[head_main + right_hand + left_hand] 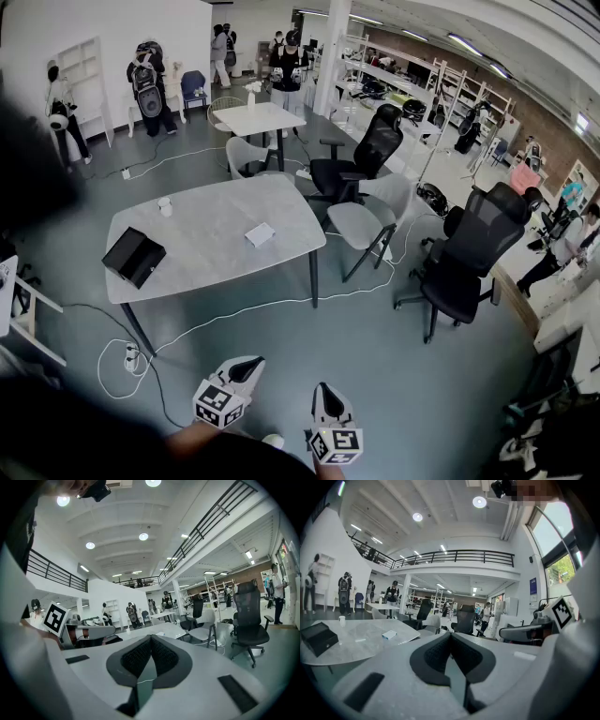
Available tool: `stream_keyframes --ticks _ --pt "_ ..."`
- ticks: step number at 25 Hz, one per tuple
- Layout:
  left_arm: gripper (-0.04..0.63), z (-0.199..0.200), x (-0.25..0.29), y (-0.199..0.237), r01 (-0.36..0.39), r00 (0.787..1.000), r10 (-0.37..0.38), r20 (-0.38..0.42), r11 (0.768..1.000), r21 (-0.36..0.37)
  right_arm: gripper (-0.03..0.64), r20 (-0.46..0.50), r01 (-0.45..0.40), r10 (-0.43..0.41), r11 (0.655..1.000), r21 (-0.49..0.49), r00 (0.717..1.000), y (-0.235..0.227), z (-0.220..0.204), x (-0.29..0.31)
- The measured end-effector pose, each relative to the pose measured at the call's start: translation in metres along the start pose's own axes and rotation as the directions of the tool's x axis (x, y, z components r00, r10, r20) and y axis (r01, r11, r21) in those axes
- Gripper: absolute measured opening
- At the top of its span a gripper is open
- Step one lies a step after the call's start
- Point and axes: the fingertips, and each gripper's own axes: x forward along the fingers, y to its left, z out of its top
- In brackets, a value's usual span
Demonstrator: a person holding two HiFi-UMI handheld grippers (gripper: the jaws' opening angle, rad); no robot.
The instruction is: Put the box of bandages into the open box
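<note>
Head view is looking steeply down on a grey bench point(216, 239) standing on a dark floor, well ahead of the person. The person is holding the left gripper point(249, 364) and the right gripper point(324, 390) low at the bottom edge of the picture. The two are side by side, well apart from the bench, and each is carrying its marker cube. The box of bandages point(260, 234), small and white, is lying flat on the right half of the bench top, touching nothing else. The black box point(134, 255) is sitting near the bench's left edge, well apart from the box of bandages, and a small white cup point(165, 205) is standing beyond it toward the far side. A grey chair point(370, 223) is standing just beside the bench's right end, a black office chair point(361, 155) is standing farther off, and a white cable point(234, 319) is trailing across the floor under the bench. Left gripper view is showing its fingers point(435, 656) pressed together with nothing between them, while the box of bandages and the black box are lying on the bench in the distance at the left. Right gripper view is showing its fingers point(133, 658) likewise pressed together, pinching nothing and pointing out over the room.
</note>
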Motion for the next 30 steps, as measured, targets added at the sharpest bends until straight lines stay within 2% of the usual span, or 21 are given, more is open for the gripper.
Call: stream_keyframes --ticks 5,8,15,20,25,30 --pt "0.015 0.006 0.010 -0.013 0.003 1.000 -0.004 0.014 0.999 0.032 0.012 0.009 -0.002 0.002 1.000 0.028 1.000 -0.018 0.000 0.000" --pt "0.015 0.003 0.006 -0.015 -0.008 1.000 0.008 -0.001 0.999 0.035 0.012 -0.019 -0.023 0.024 0.999 0.046 1.000 -0.015 -0.006 0.003" --pt "0.015 -0.005 0.020 0.012 -0.021 0.999 0.021 -0.026 1.000 0.010 0.014 -0.094 -0.081 0.084 0.996 0.027 0.992 -0.002 -0.020 0.041" --pt "0.015 0.001 0.048 0.053 -0.022 0.999 0.022 -0.025 1.000 0.006 0.014 -0.130 -0.081 0.085 0.996 0.031 0.988 -0.004 -0.019 0.087" --pt "0.017 0.003 0.086 0.121 -0.039 0.999 0.038 -0.023 0.999 -0.022 0.014 -0.168 -0.073 0.076 0.997 0.025 0.983 -0.013 -0.013 0.156" --pt "0.015 0.013 0.132 0.193 -0.034 0.999 0.033 -0.026 0.998 -0.047 0.014 -0.173 -0.063 0.059 0.998 -0.013 0.983 -0.022 0.015 0.247"
